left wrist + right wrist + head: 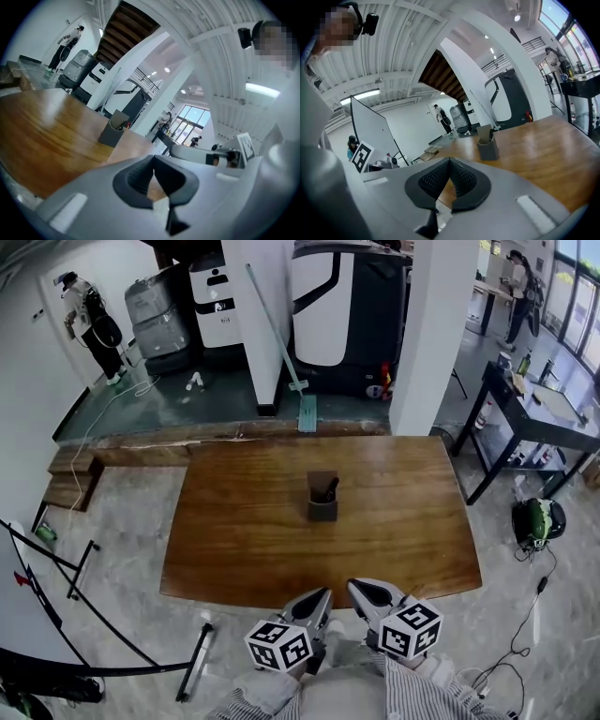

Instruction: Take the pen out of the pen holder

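Far left in the head view, along the lower edge: a white board (17,601) on a black frame, over grey floor. In the upper left corner, a person (89,320) standing by a white wall, well apart from the table. Below that, low wooden steps (75,474) near the left far corner of the wooden table (234,531), itself filling the middle of the frame. Above the table's far edge, left of centre, a teal long-handled squeegee (281,343) leaning on a white wall. At bottom centre, just short of the table's near edge, the left gripper (323,596): jaws pressed together on nothing, seen meeting at the tips in the left gripper view, with its marker cube (278,645) behind, above a striped sleeve (272,695). Slightly right of centre and well up-frame from both grippers, the dark pen holder (322,505): upright on the tabletop, alone there, with the dark pen (331,488) standing inside, tilted toward the right side, top just above the rim. Close beside the left gripper, on its right, the right gripper (358,589): likewise closed together and empty, tip pointing up-frame toward the holder. Further right, a broad white column (431,334) beyond the table's far edge. At upper right, a black side table (534,413) with small items on top; below it, on the floor, a green and black object (539,521) with a cable
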Tool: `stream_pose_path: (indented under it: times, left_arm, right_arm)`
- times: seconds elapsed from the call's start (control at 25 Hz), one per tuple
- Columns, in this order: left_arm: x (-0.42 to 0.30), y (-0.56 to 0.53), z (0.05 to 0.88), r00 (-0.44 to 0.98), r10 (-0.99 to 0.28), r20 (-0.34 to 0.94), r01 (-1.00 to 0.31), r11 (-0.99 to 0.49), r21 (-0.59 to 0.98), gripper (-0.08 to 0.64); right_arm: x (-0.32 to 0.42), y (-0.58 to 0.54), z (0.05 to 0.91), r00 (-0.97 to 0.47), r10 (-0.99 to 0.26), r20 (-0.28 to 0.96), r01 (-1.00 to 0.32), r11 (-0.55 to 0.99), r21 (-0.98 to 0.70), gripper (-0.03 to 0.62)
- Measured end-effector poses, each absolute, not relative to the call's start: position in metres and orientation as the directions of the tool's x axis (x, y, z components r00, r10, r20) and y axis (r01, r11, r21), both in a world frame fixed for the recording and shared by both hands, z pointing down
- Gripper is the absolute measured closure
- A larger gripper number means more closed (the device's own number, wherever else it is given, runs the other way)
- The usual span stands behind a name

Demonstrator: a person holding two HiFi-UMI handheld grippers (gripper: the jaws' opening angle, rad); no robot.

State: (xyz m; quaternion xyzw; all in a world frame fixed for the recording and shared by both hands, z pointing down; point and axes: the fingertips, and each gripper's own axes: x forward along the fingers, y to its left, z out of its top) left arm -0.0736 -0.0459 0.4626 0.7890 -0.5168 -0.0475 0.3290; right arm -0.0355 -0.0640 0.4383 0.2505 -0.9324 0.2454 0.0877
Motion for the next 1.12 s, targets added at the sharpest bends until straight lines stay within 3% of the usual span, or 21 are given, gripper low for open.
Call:
stream_pose_path:
  times: [0.28, 1.12]
  left_arm:
    - [-0.064, -0.089, 0.466, 0.472, -0.842, 0.261, -0.778, -0.259, 0.573, 0.552]
    - [-0.077, -0.123, 0.485, 0.515, -0.785, 0.345, -0.76, -0.232, 0.607, 0.552]
  right_arm:
    - [-0.04, -0.105, 0.447, -0.882, -0.362, 0.302, -0.465, 0.774, -0.429, 0.592]
    - [-0.06, -0.141, 0.468, -0.853, -0.388, 0.35, -0.519, 0.705, -0.482, 0.592]
